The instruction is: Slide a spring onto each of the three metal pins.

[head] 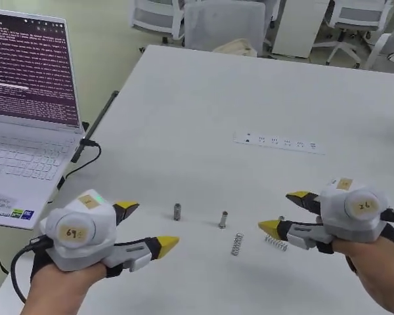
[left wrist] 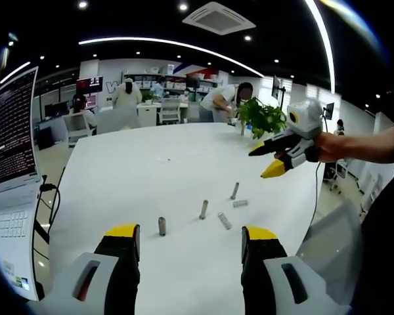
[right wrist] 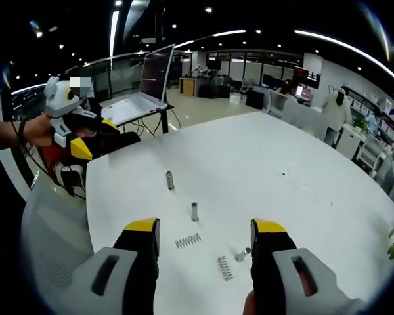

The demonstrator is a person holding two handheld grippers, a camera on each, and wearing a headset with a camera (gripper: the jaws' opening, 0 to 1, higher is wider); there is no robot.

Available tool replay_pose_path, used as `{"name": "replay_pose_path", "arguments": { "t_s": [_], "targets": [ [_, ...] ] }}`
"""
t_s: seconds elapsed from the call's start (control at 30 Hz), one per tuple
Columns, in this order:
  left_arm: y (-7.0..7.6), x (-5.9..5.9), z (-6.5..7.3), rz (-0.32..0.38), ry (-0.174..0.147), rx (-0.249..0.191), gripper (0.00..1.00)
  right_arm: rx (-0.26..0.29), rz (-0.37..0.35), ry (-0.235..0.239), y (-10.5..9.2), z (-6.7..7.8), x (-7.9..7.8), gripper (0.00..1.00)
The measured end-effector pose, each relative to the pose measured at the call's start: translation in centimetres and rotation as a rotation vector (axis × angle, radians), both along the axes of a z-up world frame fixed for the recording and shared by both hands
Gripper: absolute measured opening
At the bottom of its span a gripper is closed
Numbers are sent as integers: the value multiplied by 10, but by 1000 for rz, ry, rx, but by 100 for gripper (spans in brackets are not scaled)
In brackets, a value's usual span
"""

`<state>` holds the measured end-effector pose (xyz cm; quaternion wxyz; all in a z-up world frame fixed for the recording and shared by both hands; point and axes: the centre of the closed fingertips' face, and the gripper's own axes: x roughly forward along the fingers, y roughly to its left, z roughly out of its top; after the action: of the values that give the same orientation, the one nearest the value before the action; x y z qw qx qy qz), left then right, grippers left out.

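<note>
2 springs (head: 237,243) flat, 2 pins (head: 177,211) upright

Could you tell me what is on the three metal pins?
Nothing: all three pins stand bare, two springs lying loose on the table nearby. The right gripper partly covers one pin.

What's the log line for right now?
left gripper: open | right gripper: open | pins: bare | two springs: lying on table

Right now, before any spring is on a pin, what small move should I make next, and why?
Probably lower the right claw onto the nearest spring and close on it. That claw is open and empty, the spring lies loose on the table below its jaws, and the pins are all bare.
</note>
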<state>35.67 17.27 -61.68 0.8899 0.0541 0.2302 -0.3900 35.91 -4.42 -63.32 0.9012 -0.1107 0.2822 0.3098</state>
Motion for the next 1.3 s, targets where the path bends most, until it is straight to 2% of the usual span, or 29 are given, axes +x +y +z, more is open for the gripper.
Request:
{"name": "replay_pose_path", "arguments": {
  "t_s": [0.4,0.83,1.07,1.3],
  "targets": [
    [1,0,0,4,4,3,59,27,-63,3,-16,0,-28,60],
    [5,4,4,10,1,-4,59,56,-124,9,-27,0,-47,64],
    [-1,3,2,-14,7,2,59,63,-145,22,-29,-3,-59,65],
    [-17,4,-4,-56,13,5,59,67,-166,26,-36,-3,-63,65]
  ]
}}
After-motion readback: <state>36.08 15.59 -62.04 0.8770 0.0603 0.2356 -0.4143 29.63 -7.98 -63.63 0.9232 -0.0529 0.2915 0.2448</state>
